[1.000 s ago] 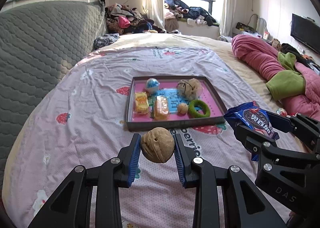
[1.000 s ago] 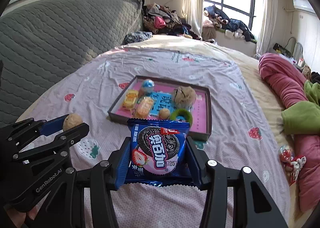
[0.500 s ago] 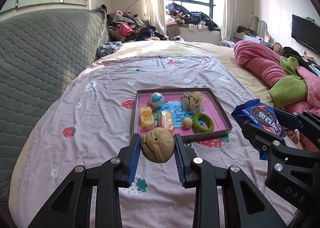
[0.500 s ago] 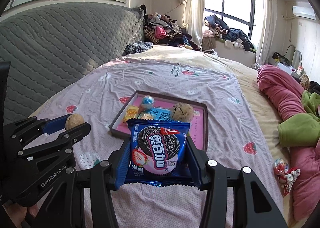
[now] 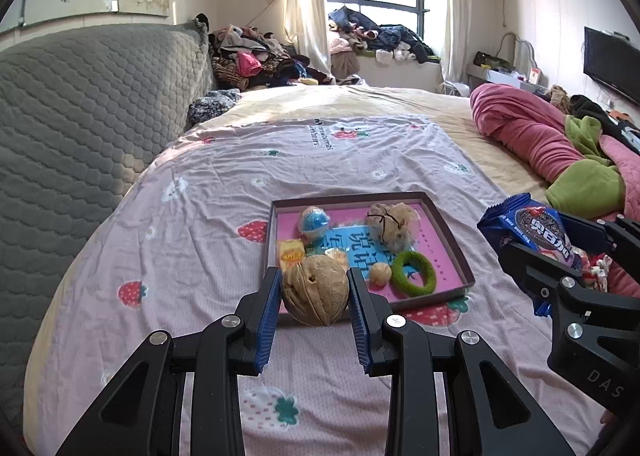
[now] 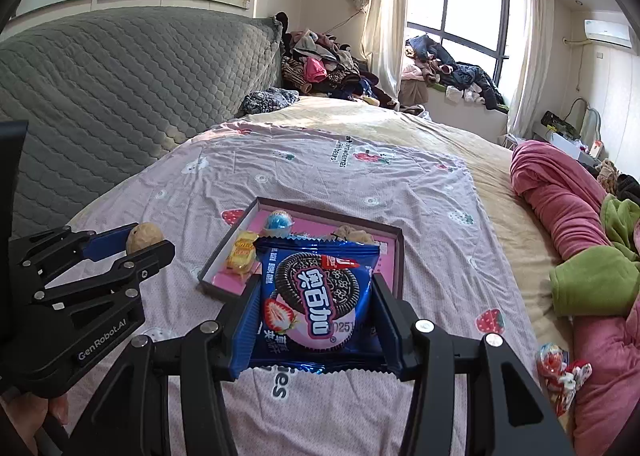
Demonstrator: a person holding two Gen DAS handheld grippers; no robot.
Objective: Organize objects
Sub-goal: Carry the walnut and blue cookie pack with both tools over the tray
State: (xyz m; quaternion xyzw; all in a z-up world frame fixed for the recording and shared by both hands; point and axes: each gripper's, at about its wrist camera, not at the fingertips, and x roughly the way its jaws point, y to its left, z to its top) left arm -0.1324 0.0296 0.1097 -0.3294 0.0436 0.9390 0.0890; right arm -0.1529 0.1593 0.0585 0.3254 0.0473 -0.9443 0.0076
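Observation:
My left gripper (image 5: 315,292) is shut on a brown walnut (image 5: 315,290), held in the air above the bed just short of the tray's near edge. My right gripper (image 6: 316,302) is shut on a blue cookie packet (image 6: 318,296), also lifted, to the right of the left one. The walnut (image 6: 144,237) and the left gripper show at the left of the right wrist view; the packet (image 5: 532,230) shows at the right of the left wrist view. Ahead lies a dark-rimmed pink tray (image 5: 454,252) with a blue ball (image 5: 315,221), yellow sweets (image 5: 291,252), a green ring (image 5: 414,272) and a tan puff (image 5: 390,226).
The bed has a pink strawberry-print sheet (image 5: 192,256). A grey quilted headboard (image 5: 80,128) runs along the left. A rolled pink and green blanket (image 5: 560,152) lies at the right. A wrapped sweet (image 6: 560,370) lies on the sheet near the blanket. Piled clothes sit by the window.
Both grippers have risen and drawn back a little from the tray, which now looks smaller and farther. The walnut and the packet stay gripped as before.

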